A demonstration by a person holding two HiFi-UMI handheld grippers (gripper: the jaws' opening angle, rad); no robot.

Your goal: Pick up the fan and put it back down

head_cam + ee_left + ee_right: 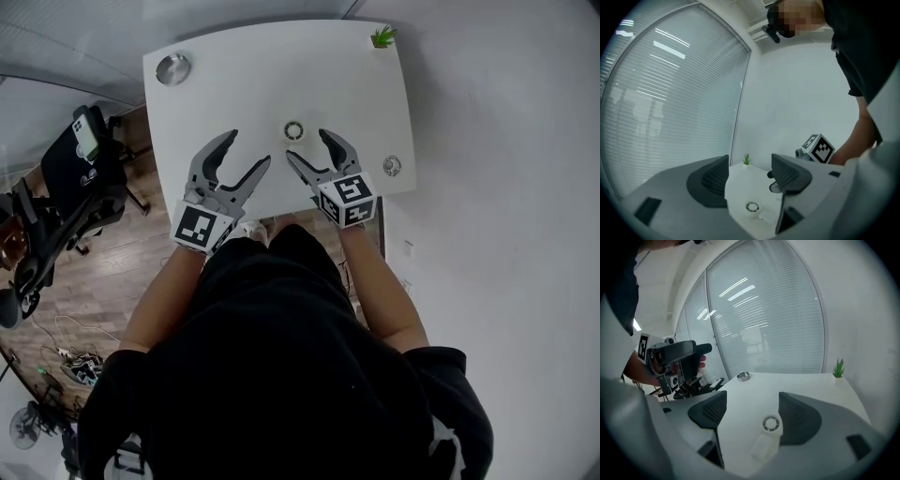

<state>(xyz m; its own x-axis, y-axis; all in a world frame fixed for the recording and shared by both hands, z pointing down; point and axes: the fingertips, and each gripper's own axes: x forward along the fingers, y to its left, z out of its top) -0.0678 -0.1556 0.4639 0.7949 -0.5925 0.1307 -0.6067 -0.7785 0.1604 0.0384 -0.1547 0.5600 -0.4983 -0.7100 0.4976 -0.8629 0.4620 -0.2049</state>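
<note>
Surface [244,84], white and round-cornered, lay under both grippers in an office with a slatted glass wall [778,319] beyond them and a plain white wall [506,141] to the right gripper's outer side. The left gripper [250,148] and right gripper [307,143] each stood with jaws spread wide and nothing between the pads. The small white fan [293,130] lay flat on the surface just ahead of the two grippers, nearer the right one and touching neither. Open surface stretched beyond the fan to a metal dish [173,68] far ahead of the left gripper and a potted plant [382,37] far ahead of the right. The near edge ran under the gripper bodies. A black chair [80,178] stood on wooden floor [131,262] off the left gripper's outer side. A small round item [392,166] just right of the right gripper was too small to identify. In the right gripper view its own jaw partly covered the fan.
</note>
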